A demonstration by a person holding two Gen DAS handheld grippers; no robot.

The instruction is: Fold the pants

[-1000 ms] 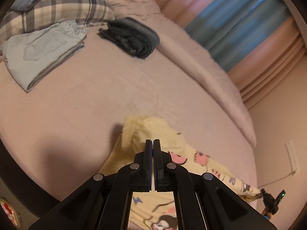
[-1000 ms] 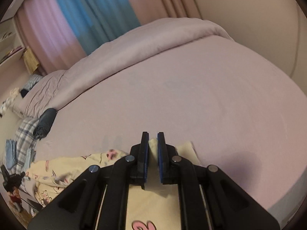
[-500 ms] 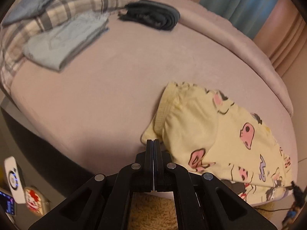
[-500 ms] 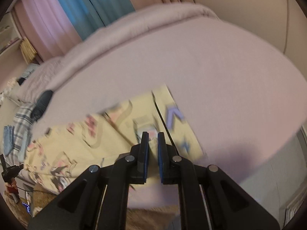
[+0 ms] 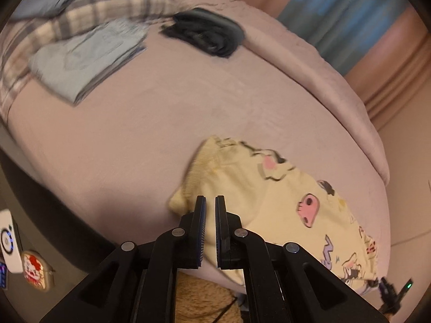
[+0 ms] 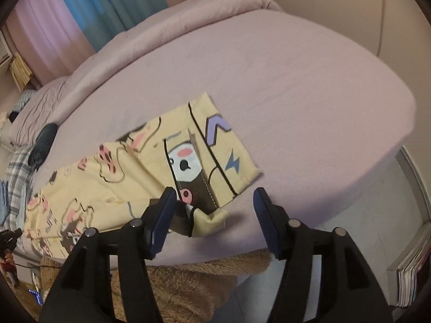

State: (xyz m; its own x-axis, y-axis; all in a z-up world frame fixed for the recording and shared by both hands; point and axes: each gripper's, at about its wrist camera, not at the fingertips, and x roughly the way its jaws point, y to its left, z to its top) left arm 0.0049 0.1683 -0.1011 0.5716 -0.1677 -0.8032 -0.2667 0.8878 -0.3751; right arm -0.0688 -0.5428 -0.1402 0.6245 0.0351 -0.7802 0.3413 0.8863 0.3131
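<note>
I see the bed (image 6: pixel 296 75) filling both frames, with the pants (image 6: pixel 129 177) spread flat across its near edge at lower centre. I judge laying-out done; the first fold needs fresh grips. My right tool (image 6: pixel 212 215) gapes wide, empty, over the cuff; my left tool (image 5: pixel 210 215), parted slightly, grips nothing.

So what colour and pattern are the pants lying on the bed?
Pale yellow pants printed with pink, black and purple cartoon characters, clearest in the right wrist view.
</note>
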